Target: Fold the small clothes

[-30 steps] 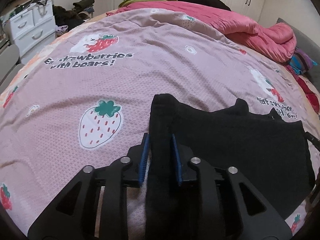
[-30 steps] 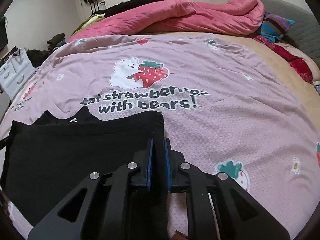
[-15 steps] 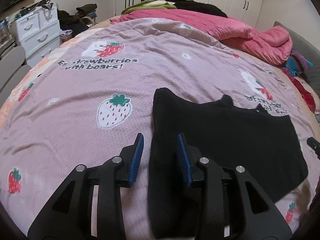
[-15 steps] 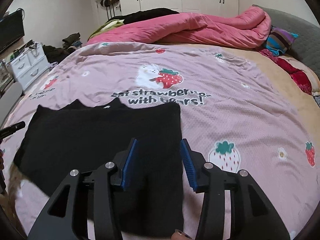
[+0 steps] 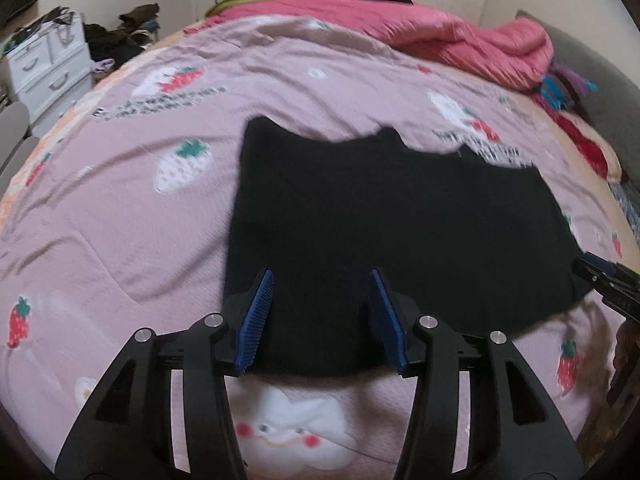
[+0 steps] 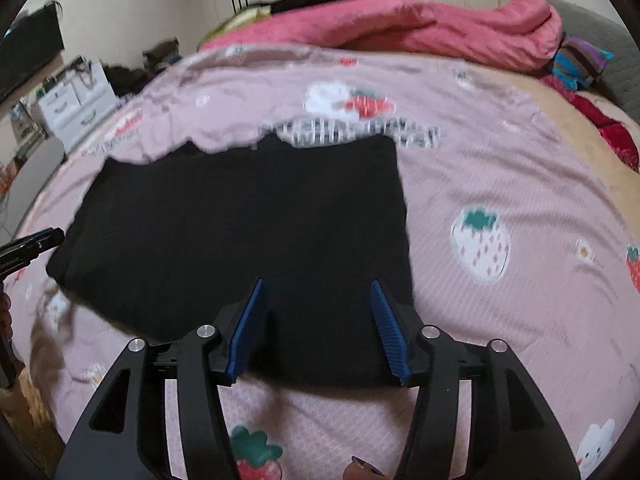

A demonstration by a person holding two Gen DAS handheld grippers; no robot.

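A black garment (image 5: 380, 220) lies flat on the pink strawberry bedspread (image 5: 120, 208), folded into a broad rectangle; it also shows in the right wrist view (image 6: 248, 232). My left gripper (image 5: 322, 308) is open and empty, its blue pads (image 5: 256, 316) over the garment's near left edge. My right gripper (image 6: 318, 318) is open and empty over the garment's near right edge. Each gripper's tip shows at the edge of the other's view: the right one (image 5: 600, 276) and the left one (image 6: 32, 244).
A rumpled pink quilt (image 5: 460, 44) lies along the far side of the bed. Colourful clothes (image 6: 580, 64) sit at the far right by a grey headboard. A white drawer unit (image 5: 48, 68) stands left of the bed, with dark clothes piled beside it.
Both grippers let go of the garment's edges, opened wide and pulled back and up. The garment now lies flat on the bedspread.
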